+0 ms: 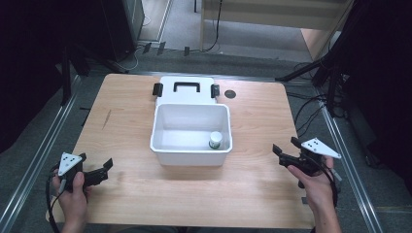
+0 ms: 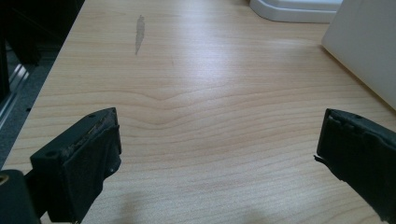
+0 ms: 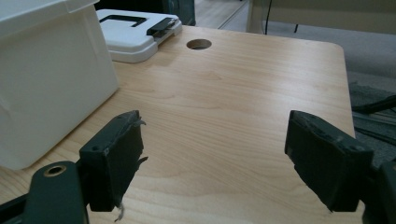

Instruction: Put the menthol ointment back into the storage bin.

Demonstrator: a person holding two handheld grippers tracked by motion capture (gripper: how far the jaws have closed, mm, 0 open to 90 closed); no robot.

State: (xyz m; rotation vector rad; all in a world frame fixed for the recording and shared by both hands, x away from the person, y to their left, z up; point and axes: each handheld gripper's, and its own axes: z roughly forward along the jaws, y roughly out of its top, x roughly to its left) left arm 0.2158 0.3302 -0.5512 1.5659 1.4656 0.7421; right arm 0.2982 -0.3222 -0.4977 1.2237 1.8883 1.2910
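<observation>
A white open box [image 1: 191,145] stands at the middle of the wooden table [image 1: 126,121]. Inside it, at the near right corner, is a small bottle [image 1: 215,140] with a white cap and green label. My left gripper [image 1: 94,161] rests near the front left edge, open, with nothing between its jaws. My right gripper [image 1: 285,145] is held at the front right, open and empty too. In the left gripper view the left gripper [image 2: 219,144] faces bare wood, the box wall [image 2: 369,46] at right. In the right gripper view the right gripper [image 3: 215,149] has the box [image 3: 51,70] at its left.
The box's white lid [image 1: 186,90] with a black handle and two black latches lies flat behind the box, also the lid [image 3: 135,30] in the right gripper view. A round hole [image 1: 230,93] is in the tabletop beside it. Floor, cables and stands surround the table.
</observation>
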